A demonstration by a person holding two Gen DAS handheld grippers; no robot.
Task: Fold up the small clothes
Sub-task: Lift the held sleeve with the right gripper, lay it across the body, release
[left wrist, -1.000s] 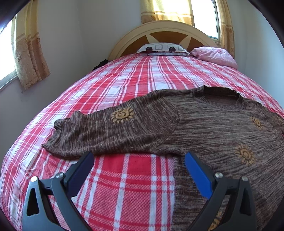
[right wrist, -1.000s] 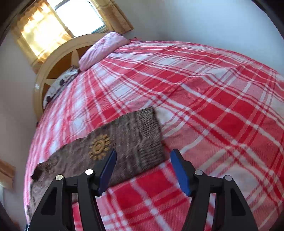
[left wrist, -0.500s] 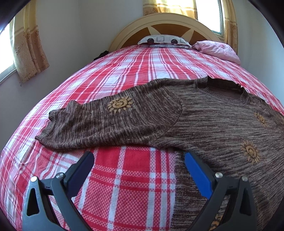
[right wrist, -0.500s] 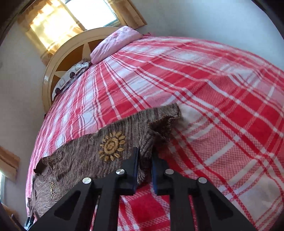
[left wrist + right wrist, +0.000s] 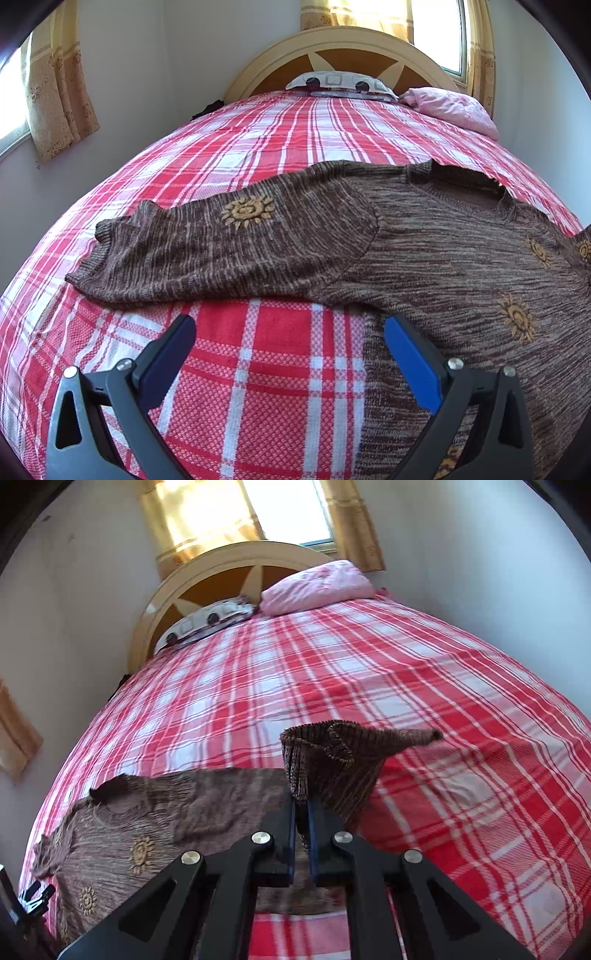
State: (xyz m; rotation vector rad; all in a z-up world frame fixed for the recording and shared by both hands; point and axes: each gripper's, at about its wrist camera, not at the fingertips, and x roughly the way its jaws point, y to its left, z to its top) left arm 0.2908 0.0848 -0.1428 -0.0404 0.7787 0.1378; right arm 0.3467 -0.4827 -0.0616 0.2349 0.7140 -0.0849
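A brown knit sweater (image 5: 443, 254) with orange sun motifs lies flat on the red plaid bed. Its left sleeve (image 5: 207, 251) stretches out toward the bed's left side. My left gripper (image 5: 290, 328) hovers open just short of that sleeve, above bare bedspread and the sweater's side edge, with nothing between its blue pads. In the right wrist view my right gripper (image 5: 302, 812) is shut on the cuff of the other sleeve (image 5: 332, 760), which is lifted off the bed and stands up over the sweater's body (image 5: 155, 819).
The bedspread (image 5: 424, 686) spreads wide to the right of the sweater. A pink pillow (image 5: 317, 585) and a patterned pillow (image 5: 340, 81) lie by the curved headboard (image 5: 343, 48). Walls and curtained windows close in on both sides.
My right gripper shut on the right sleeve's cuff, then lifted it and carried it over toward the sweater's body while rolling. The left gripper stayed open in nearly the same place.
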